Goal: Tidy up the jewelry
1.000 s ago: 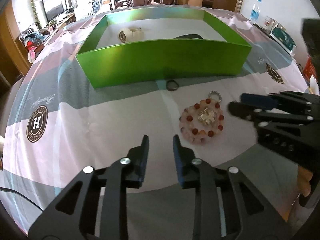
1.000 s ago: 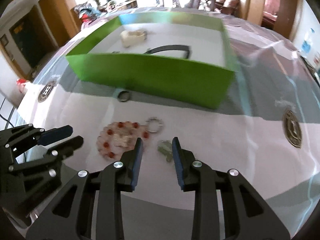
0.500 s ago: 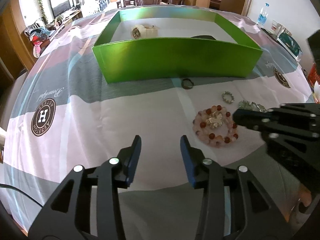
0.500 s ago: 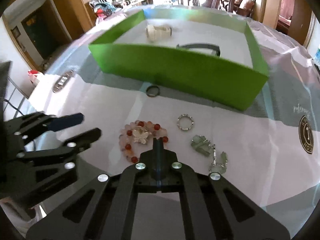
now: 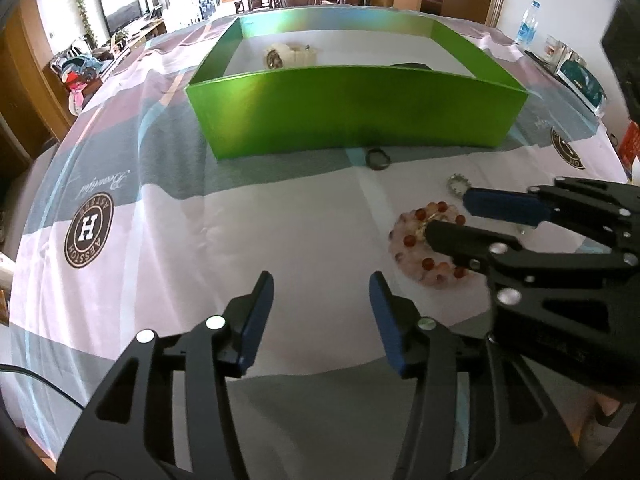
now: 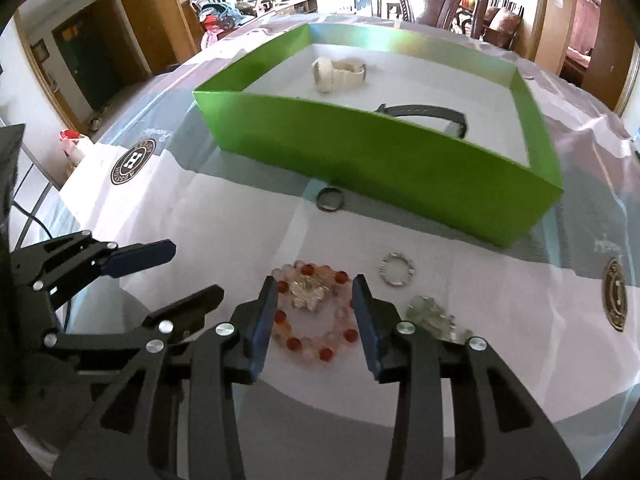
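Note:
A pink and red bead bracelet (image 6: 316, 320) with a silver charm lies on the tablecloth. My right gripper (image 6: 314, 300) is open, its fingers on either side of the bracelet; it also shows in the left wrist view (image 5: 444, 216) over the bracelet (image 5: 416, 248). My left gripper (image 5: 320, 292) is open and empty over bare cloth, left of the bracelet. A silver ring (image 6: 397, 269), a dark ring (image 6: 330, 200) and a pale green trinket (image 6: 432, 316) lie nearby. The green box (image 6: 360, 148) holds a white watch (image 6: 338, 74) and a dark band (image 6: 424, 114).
The table has a pink, grey and white cloth with round logos (image 5: 89, 230). A water bottle (image 5: 527, 22) and a teal packet (image 5: 580, 80) stand at the far right. Chairs stand behind the table.
My right gripper was shut half a second ago and has opened around the bead bracelet. My left gripper has opened wider and stayed left of the bracelet.

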### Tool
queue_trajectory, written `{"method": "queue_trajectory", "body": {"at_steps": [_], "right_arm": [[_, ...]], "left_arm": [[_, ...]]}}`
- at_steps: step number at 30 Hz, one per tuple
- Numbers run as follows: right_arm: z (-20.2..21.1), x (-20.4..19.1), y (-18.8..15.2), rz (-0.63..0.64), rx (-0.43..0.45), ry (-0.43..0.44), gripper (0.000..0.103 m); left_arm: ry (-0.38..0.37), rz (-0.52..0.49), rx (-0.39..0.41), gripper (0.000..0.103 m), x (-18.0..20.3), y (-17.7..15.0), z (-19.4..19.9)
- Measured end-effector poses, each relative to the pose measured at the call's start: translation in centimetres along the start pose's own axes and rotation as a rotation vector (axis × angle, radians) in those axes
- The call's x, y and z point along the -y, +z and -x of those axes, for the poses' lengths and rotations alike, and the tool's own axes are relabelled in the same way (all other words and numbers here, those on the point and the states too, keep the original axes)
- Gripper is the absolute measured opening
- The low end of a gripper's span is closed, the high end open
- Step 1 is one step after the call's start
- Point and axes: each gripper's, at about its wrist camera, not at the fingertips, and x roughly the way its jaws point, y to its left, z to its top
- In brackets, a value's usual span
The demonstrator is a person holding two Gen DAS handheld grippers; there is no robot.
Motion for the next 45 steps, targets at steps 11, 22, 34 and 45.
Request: {"method": "queue_trajectory", "body": {"at_steps": [11, 22, 34, 45], "right_arm": [[-0.1, 0.7, 0.0, -0.034, -0.005, 0.019, 0.023], [5.6, 8.1, -3.1, -0.214, 0.088, -0.100, 0.023], [4.8, 10.3, -5.0, -0.273, 0.064, -0.079, 0.023], [6.8, 8.4, -4.3, -0.225, 0.117, -0.079, 0.023]], "left_arm": [[-0.001, 0.001, -0.001, 0.054, -0.3, -0.2, 0.1], [-0.089, -0.063, -0.003, 0.046, 3.5, 1.7, -1.2], [-0.072, -0.099, 0.008, 0.009, 4.4, 1.6, -2.1], [-0.067, -0.050, 0.107, 0.008, 2.9, 2.0, 2.7]]}}
